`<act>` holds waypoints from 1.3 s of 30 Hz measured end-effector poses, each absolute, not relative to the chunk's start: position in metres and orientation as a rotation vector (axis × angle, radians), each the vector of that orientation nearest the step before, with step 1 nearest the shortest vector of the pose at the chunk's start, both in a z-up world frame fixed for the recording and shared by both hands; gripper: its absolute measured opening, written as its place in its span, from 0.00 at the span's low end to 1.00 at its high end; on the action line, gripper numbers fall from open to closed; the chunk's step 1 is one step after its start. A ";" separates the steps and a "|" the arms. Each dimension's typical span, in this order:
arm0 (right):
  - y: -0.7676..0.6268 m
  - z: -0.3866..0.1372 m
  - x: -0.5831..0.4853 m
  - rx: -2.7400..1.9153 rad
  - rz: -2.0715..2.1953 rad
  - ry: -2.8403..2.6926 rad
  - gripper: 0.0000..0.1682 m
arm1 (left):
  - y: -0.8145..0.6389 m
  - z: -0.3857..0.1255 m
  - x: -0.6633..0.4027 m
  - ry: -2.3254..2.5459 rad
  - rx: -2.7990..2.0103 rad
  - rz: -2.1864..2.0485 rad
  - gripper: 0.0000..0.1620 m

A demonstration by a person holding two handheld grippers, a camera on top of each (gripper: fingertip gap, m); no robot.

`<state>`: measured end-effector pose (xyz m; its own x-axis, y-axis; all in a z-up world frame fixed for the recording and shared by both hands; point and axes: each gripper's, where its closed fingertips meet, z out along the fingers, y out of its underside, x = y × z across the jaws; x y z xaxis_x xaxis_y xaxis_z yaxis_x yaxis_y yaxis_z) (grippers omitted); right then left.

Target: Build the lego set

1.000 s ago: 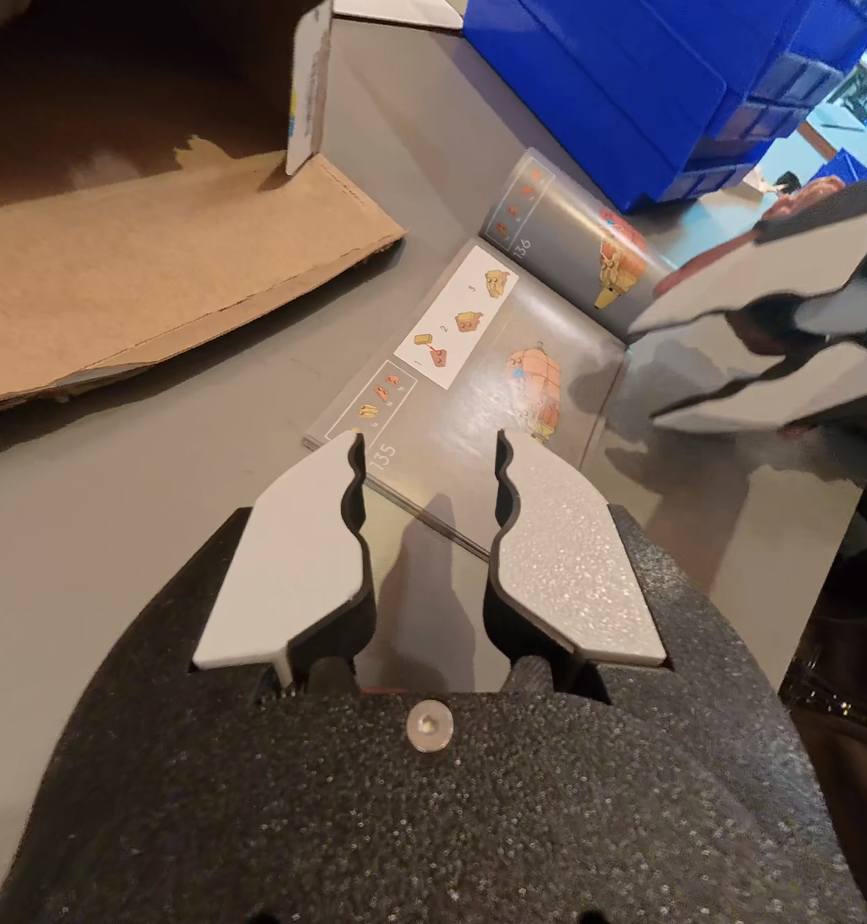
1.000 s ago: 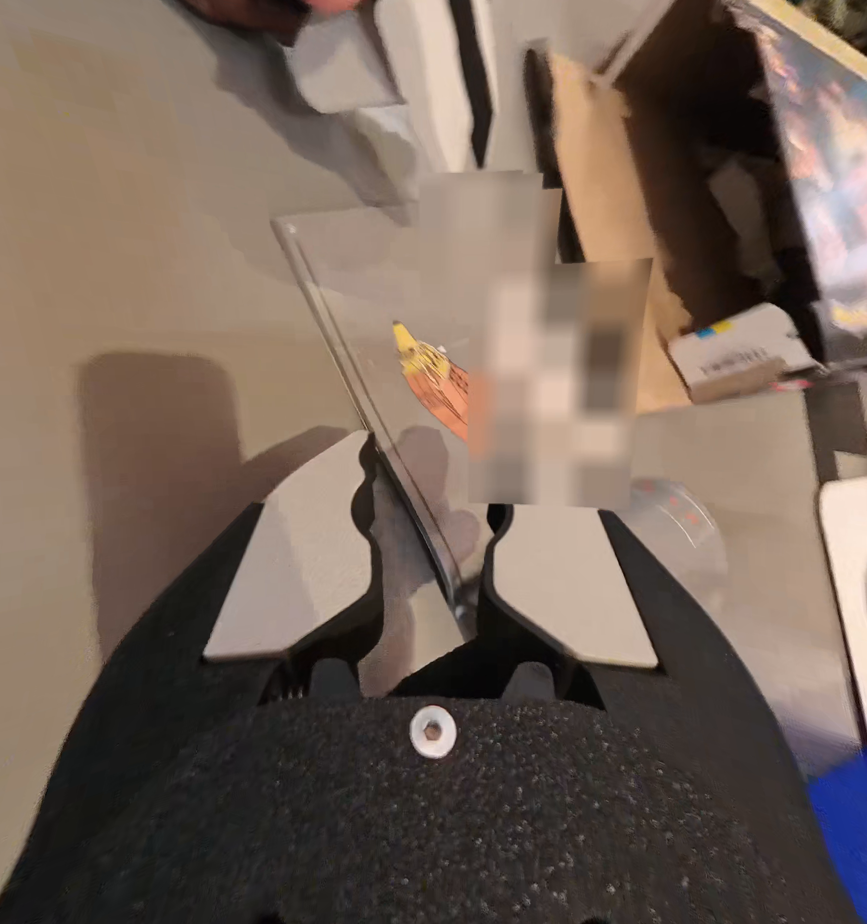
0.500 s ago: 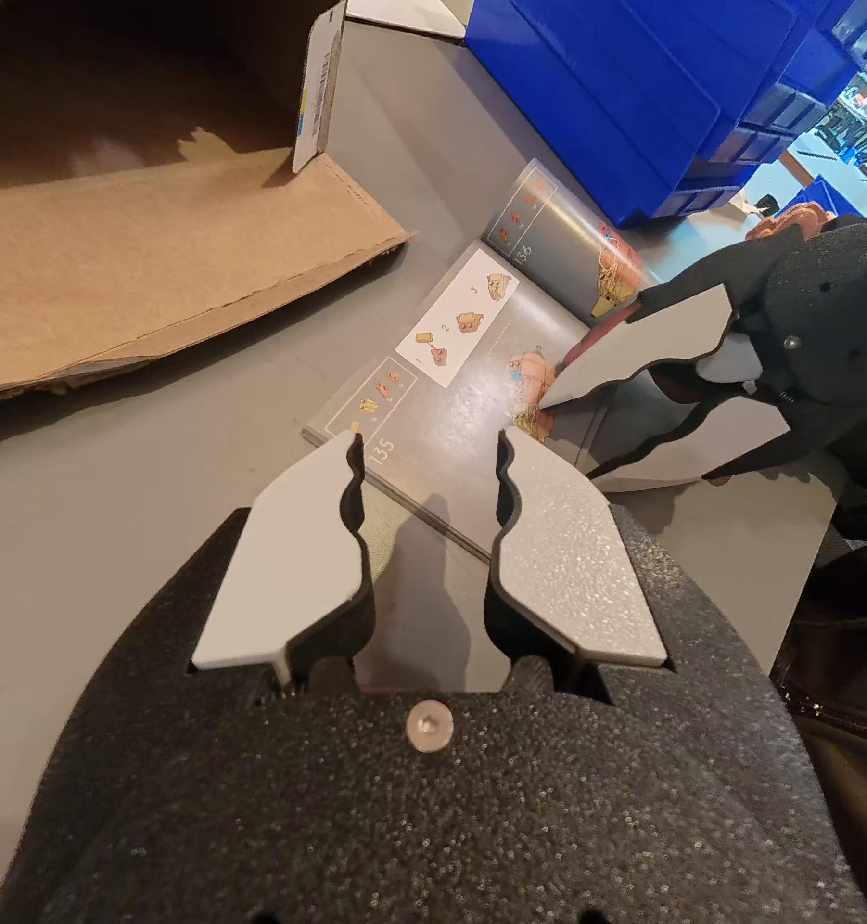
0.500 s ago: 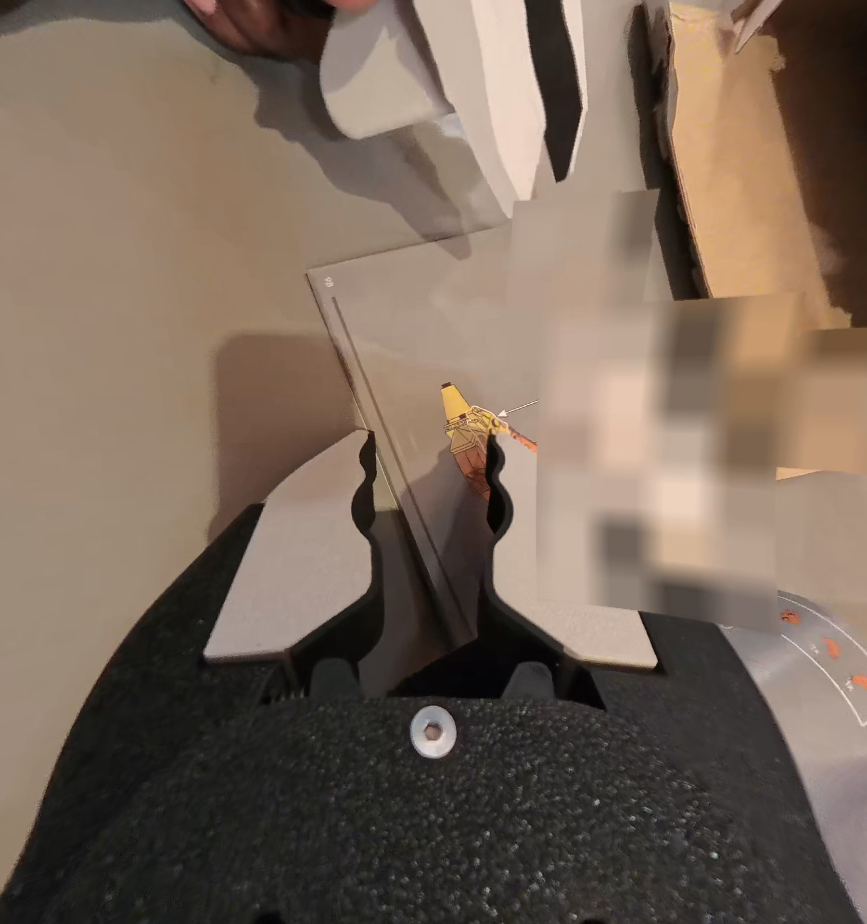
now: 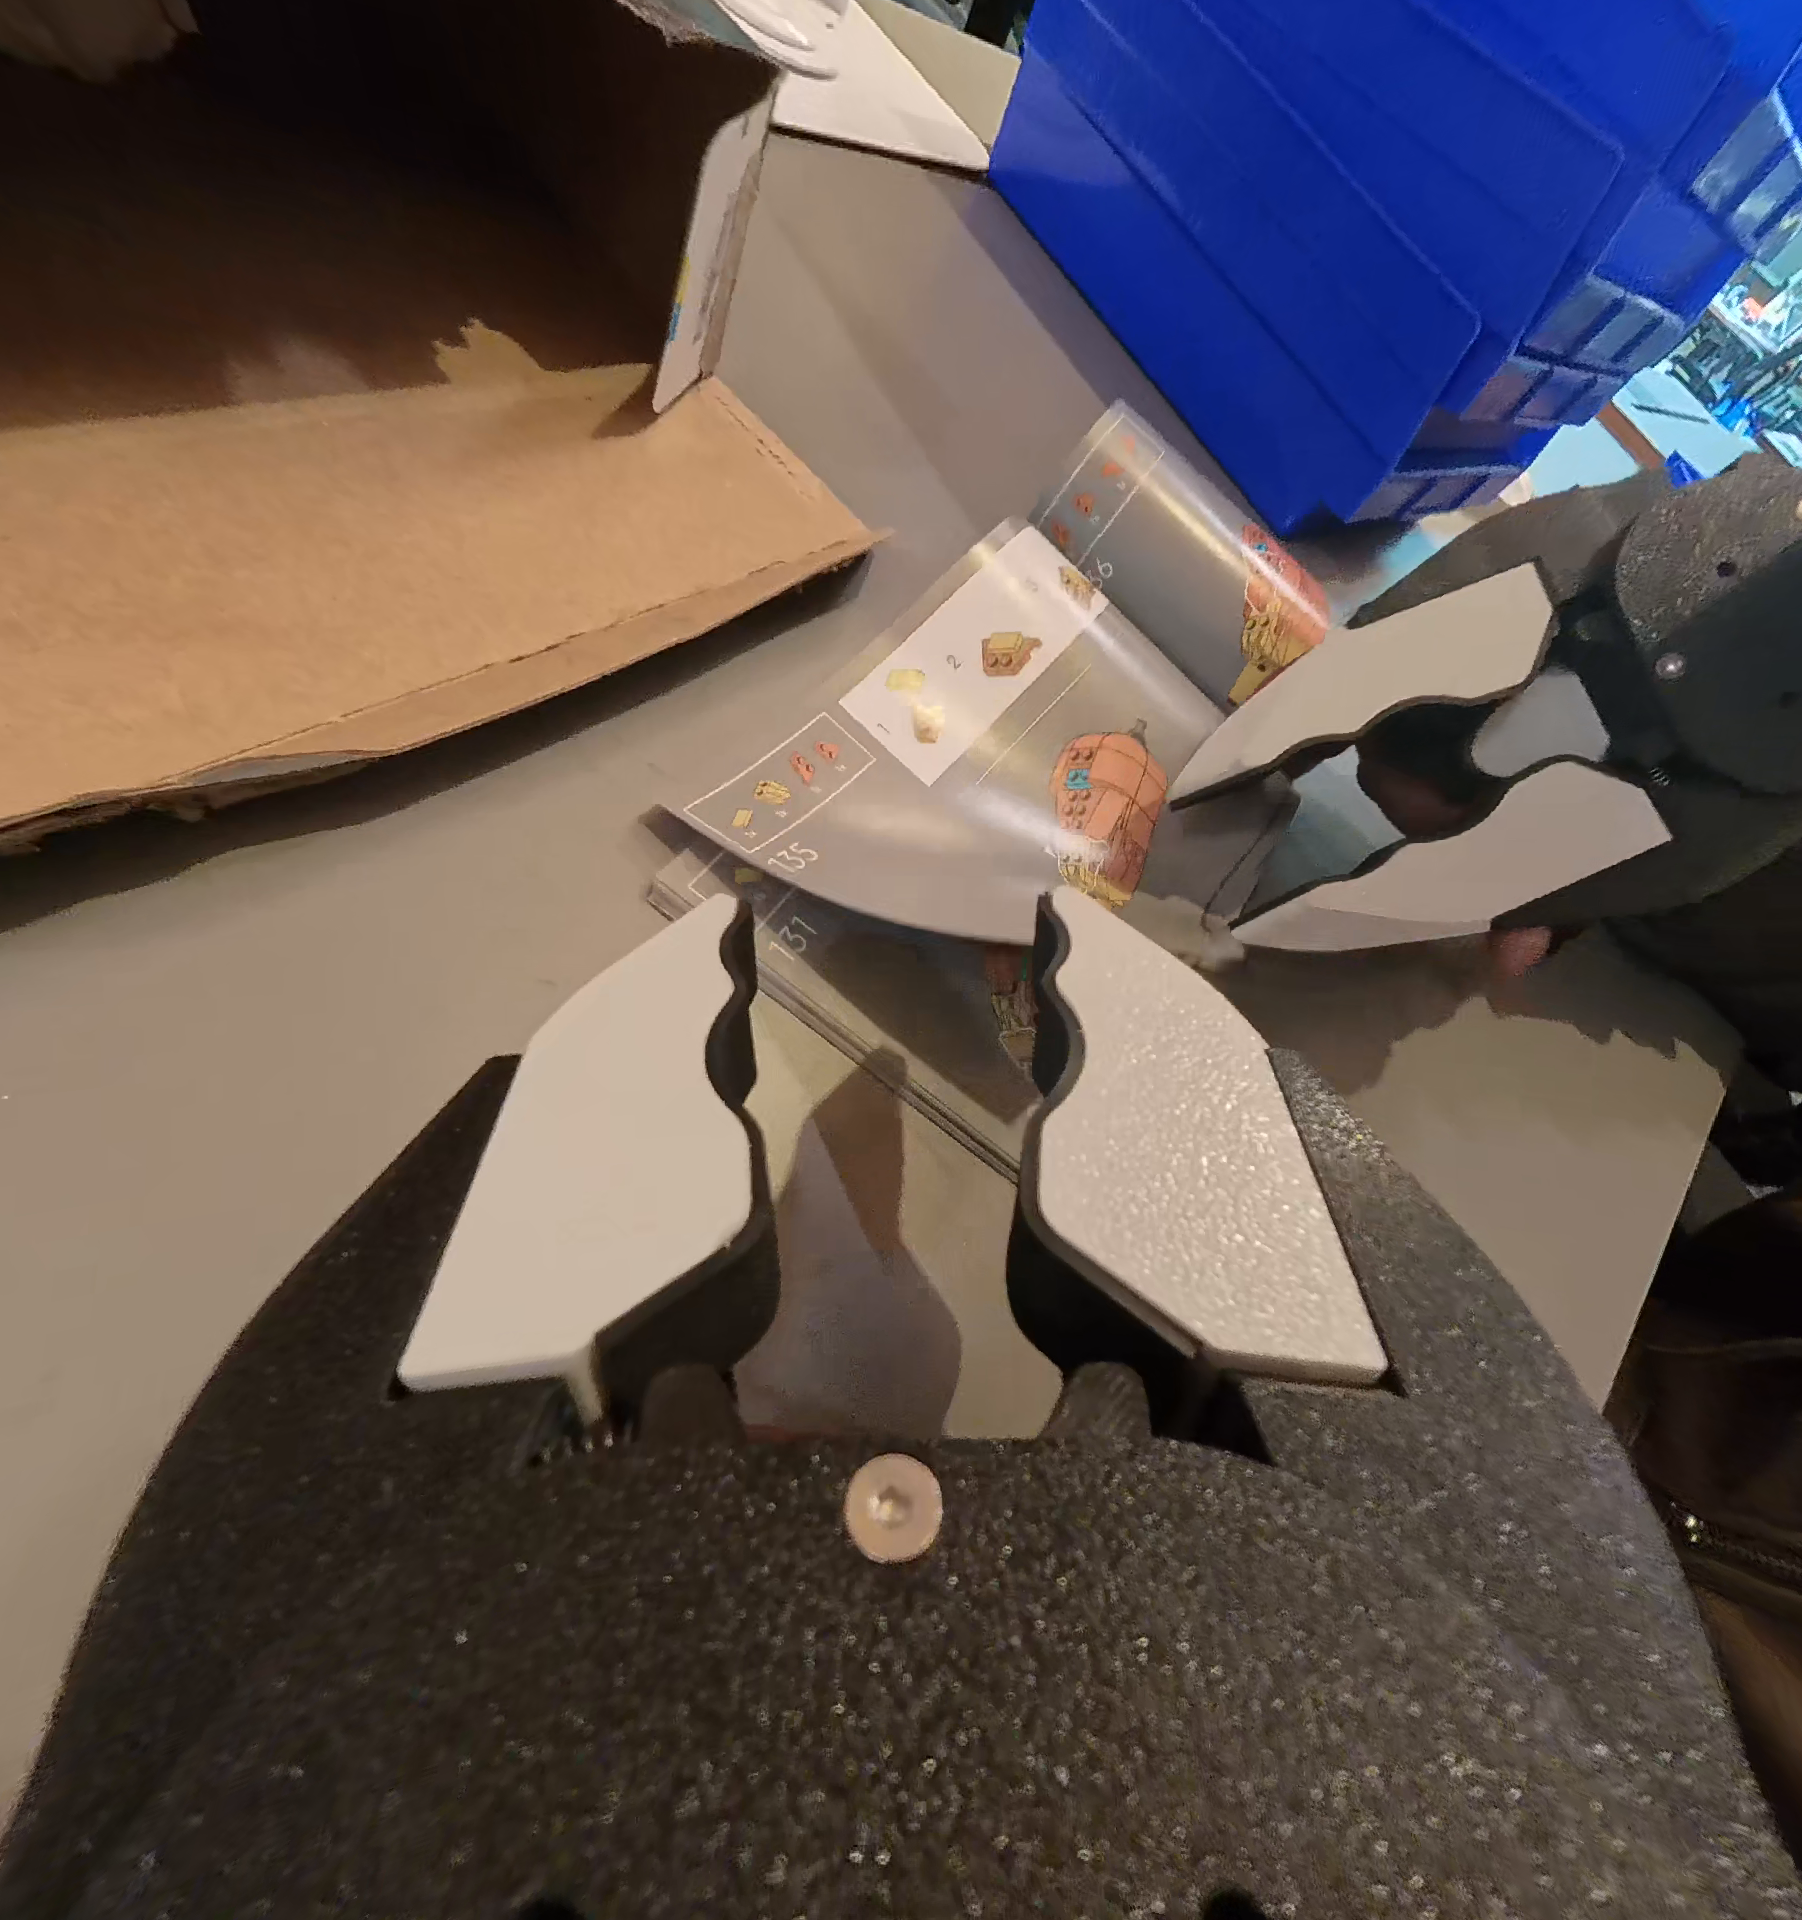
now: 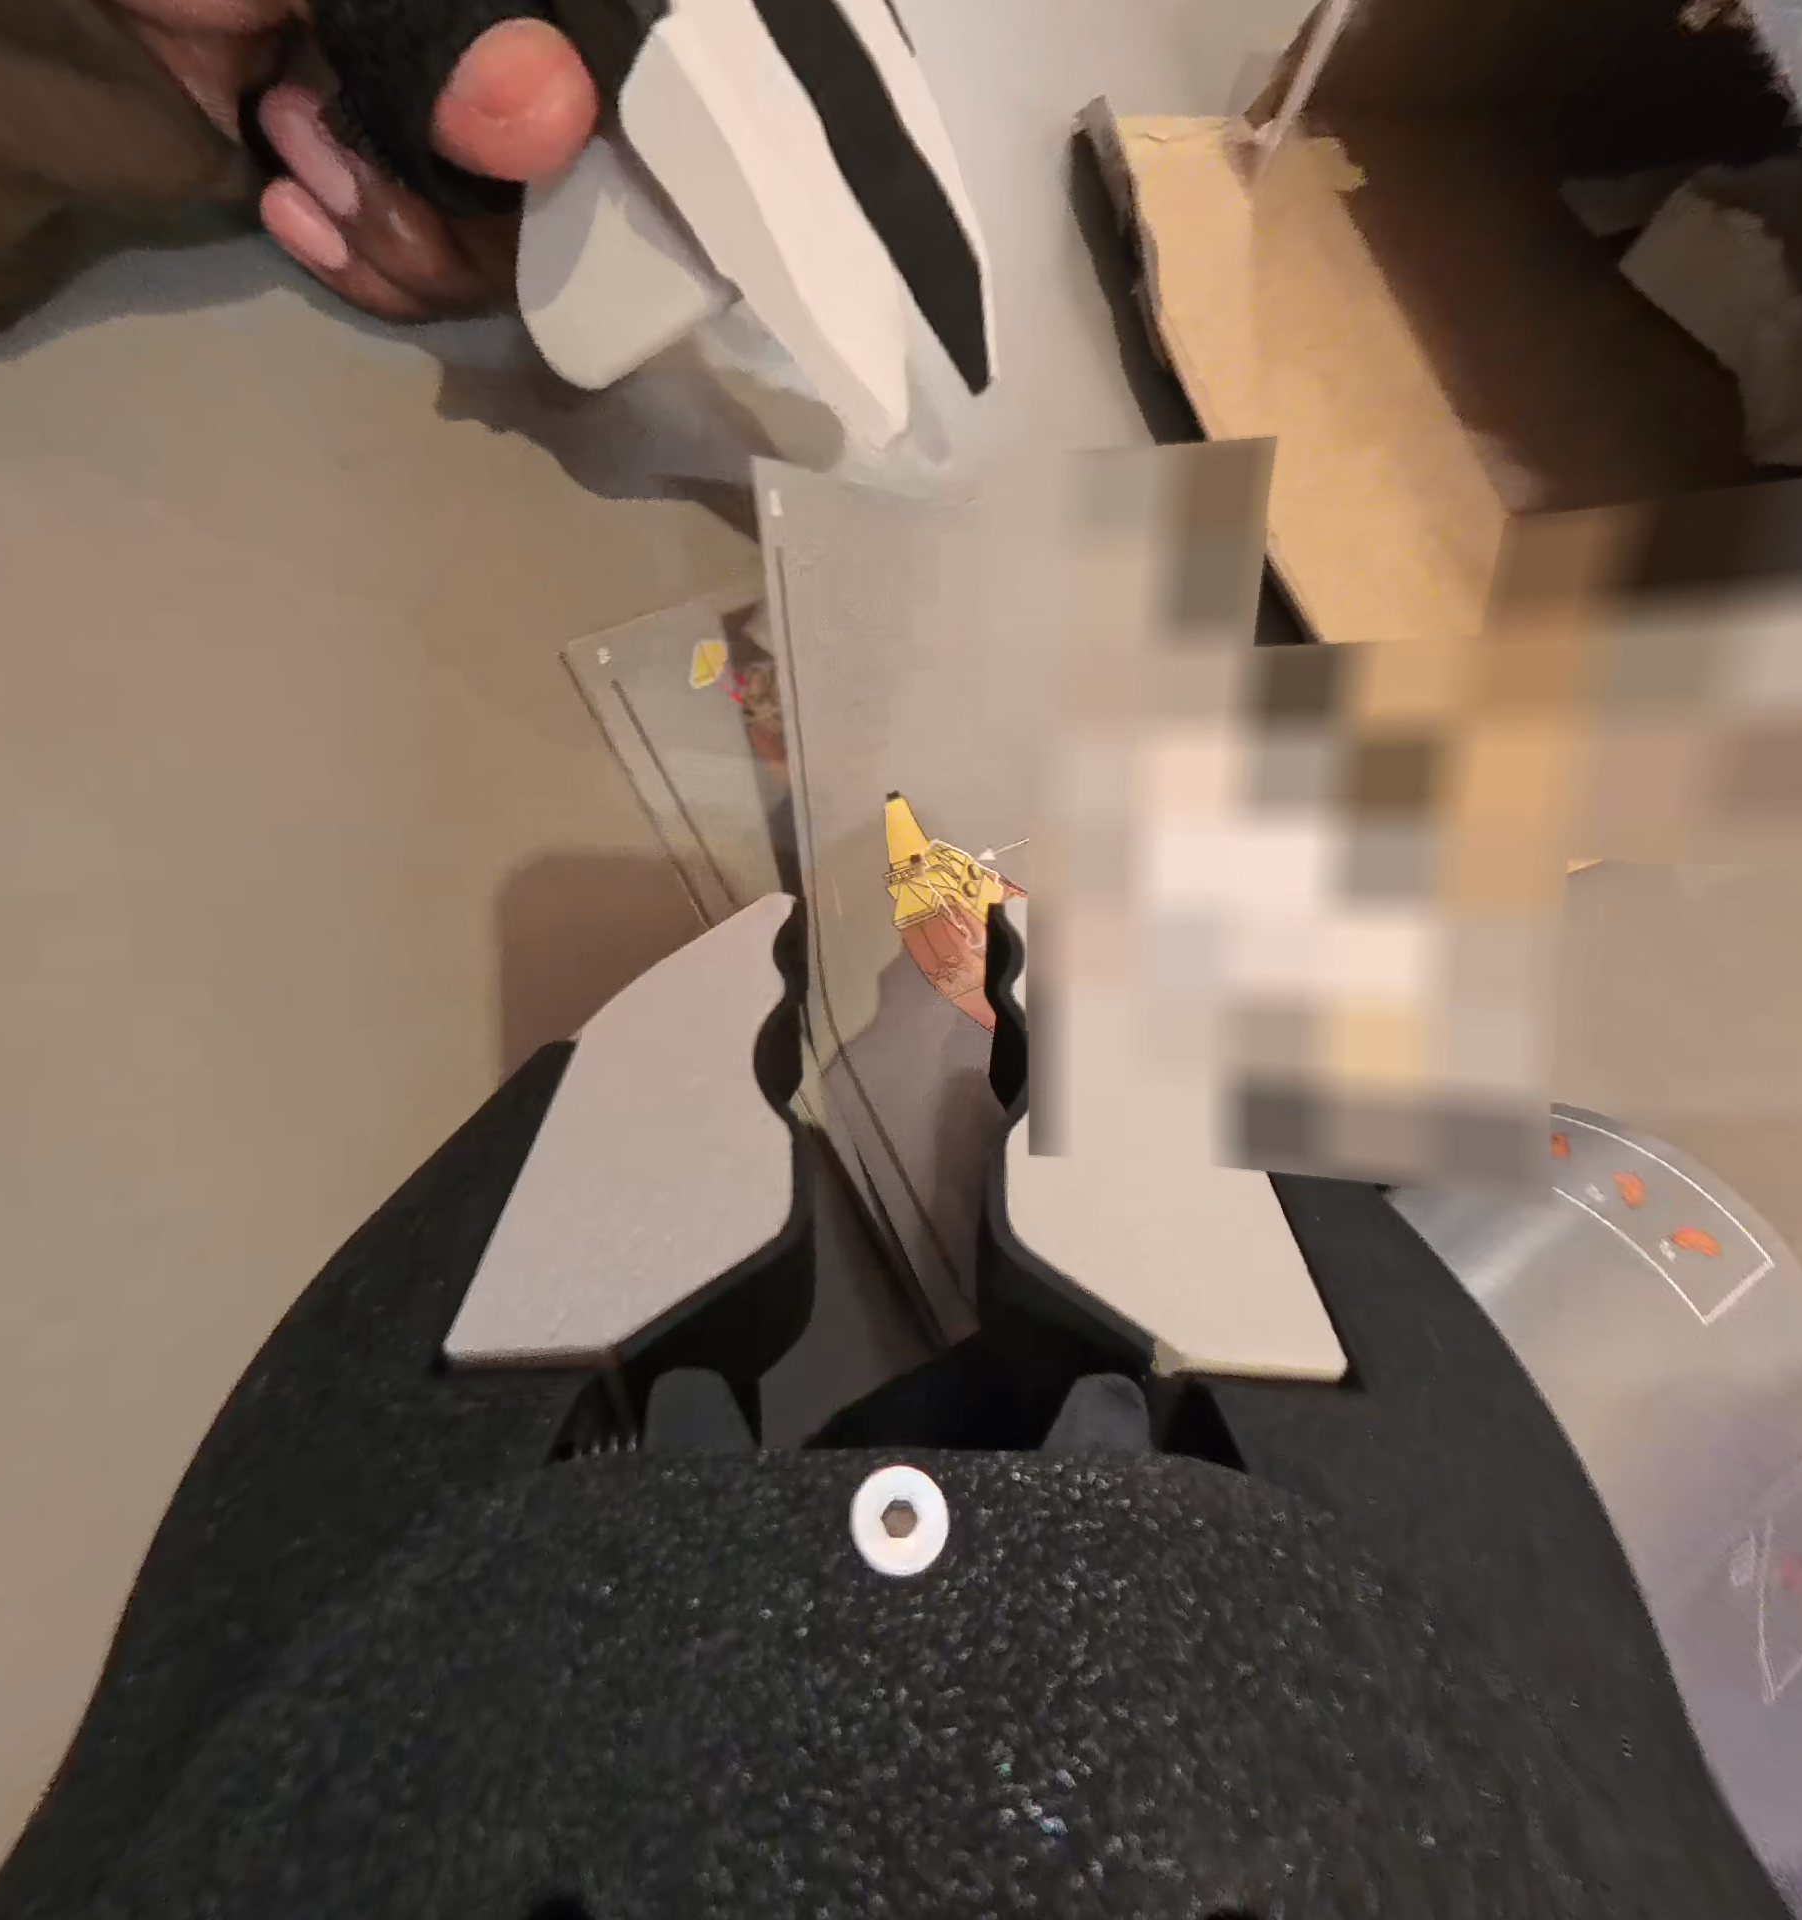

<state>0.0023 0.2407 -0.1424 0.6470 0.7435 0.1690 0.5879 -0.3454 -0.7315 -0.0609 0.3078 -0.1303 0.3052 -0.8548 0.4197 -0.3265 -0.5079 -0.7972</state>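
Note:
The instruction booklet point(image 5: 938, 790) lies open on the grey table point(image 5: 253, 1039). One of its pages curls up off the stack. My left gripper point(image 5: 892, 914) is open and empty, hovering just before the booklet's near corner. My right gripper point(image 5: 1203, 862) comes in from the right, jaws apart, one finger above and one below the lifted page's edge. In the right wrist view the page point(image 6: 907, 727) runs edge-on between the open fingers of the right gripper point(image 6: 895, 909). The left gripper point(image 6: 772, 208) and a hand point(image 6: 409, 156) show at the top. No loose bricks are in view.
An open cardboard box point(image 5: 305, 571) lies at the left, its flap flat on the table; it also shows in the right wrist view point(image 6: 1292, 416). Stacked blue bins point(image 5: 1344, 260) stand behind the booklet. A dark sleeve point(image 5: 1759, 1455) is at the right edge.
My right gripper has moved in over the booklet and its jaws now straddle a page edge. That page has lifted and curled, uncovering the page beneath. The left gripper has barely moved.

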 end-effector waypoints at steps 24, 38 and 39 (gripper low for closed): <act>0.240 -0.125 0.018 -2.070 0.425 -0.618 0.00 | 0.301 -0.134 -0.057 1.114 -1.982 -1.122 0.32; 0.215 -0.097 0.107 -1.940 0.495 -0.011 0.00 | 0.297 -0.138 -0.055 1.159 -1.989 -1.076 0.32; 0.209 -0.096 0.118 -1.927 0.473 0.034 0.00 | 0.297 -0.138 -0.055 1.161 -1.990 -1.071 0.32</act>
<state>0.1180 0.2092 -0.0957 0.9200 0.1950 -0.3399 -0.2414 -0.4011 -0.8836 -0.0547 0.2974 -0.1384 0.2945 -0.8914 0.3446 -0.4151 -0.4441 -0.7940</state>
